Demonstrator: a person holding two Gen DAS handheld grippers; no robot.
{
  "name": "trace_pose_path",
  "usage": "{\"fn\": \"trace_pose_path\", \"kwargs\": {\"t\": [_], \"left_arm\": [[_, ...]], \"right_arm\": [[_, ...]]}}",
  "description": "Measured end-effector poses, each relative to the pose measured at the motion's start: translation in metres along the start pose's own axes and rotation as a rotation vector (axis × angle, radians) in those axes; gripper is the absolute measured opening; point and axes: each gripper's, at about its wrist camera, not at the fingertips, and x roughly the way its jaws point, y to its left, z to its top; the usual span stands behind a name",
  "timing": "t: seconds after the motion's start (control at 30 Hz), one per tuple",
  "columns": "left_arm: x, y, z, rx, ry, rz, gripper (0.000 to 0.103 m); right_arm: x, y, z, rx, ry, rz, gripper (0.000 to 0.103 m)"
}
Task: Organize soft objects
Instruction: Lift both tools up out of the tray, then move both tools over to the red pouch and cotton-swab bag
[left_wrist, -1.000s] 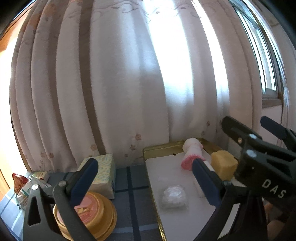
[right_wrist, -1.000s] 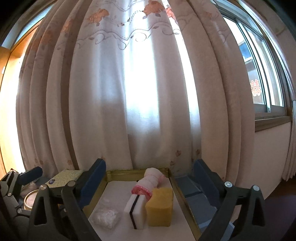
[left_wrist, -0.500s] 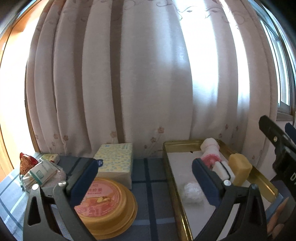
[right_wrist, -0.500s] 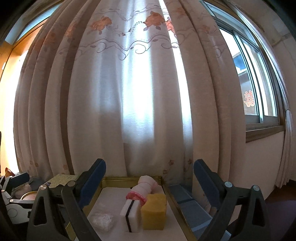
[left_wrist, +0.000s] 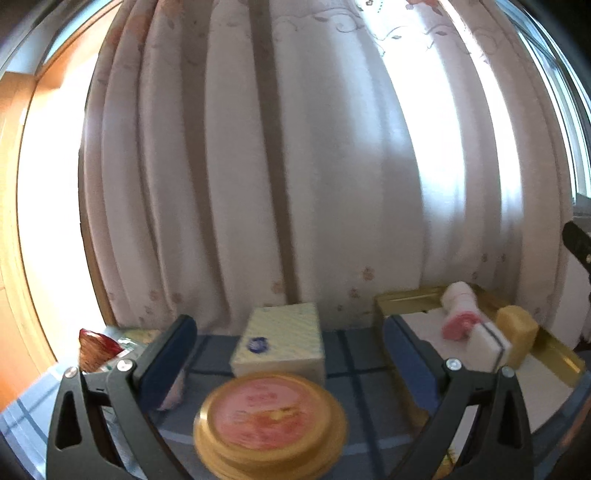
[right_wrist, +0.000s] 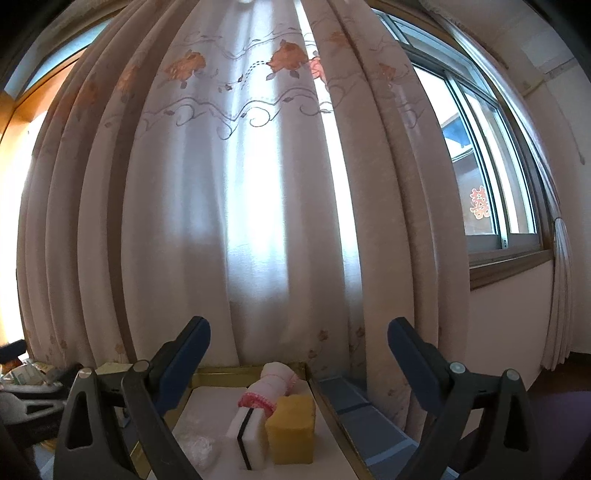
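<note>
On the left wrist view, the left gripper (left_wrist: 288, 354) hangs with its jaws spread wide and nothing between them, above a blue checked tablecloth (left_wrist: 347, 354). A round yellow tin (left_wrist: 269, 421) with a pink lid sits just below the fingers, blurred, and a pale tissue box (left_wrist: 279, 341) stands right behind it. To the right lies a gold tray (left_wrist: 554, 354) lined in white, holding a rolled pink-and-white cloth (left_wrist: 460, 312), a white sponge (left_wrist: 487, 345) with a dark stripe and a yellow sponge (left_wrist: 517, 334), the three touching in a row. A red snack packet (left_wrist: 96, 345) rests at far left before the curtain (left_wrist: 295, 166).

From the right wrist view, the right gripper (right_wrist: 299, 354) is likewise released and empty, raised over the same tray (right_wrist: 221, 371). The cloth roll (right_wrist: 271, 386) lies at the back, touching the striped sponge (right_wrist: 251, 435) and yellow sponge (right_wrist: 291, 430), which stand side by side. A crumpled clear plastic wad (right_wrist: 195, 445) lies apart to their left. A window (right_wrist: 487, 177) shows at right.
</note>
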Motion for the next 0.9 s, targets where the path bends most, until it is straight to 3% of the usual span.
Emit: {"fn": "trace_pose_path", "kwargs": {"t": [0.37, 0.9], "left_arm": [[0.006, 0.036, -0.005, -0.076, 0.053, 0.014, 0.102], [0.004, 0.073, -0.008, -0.078, 0.042, 0.055, 0.102]], "right_arm": [[-0.014, 0.02, -0.001, 0.057, -0.029, -0.033, 0.099], [-0.021, 0.075, -0.006, 0.052, 0.019, 0.046, 0.099]]}}
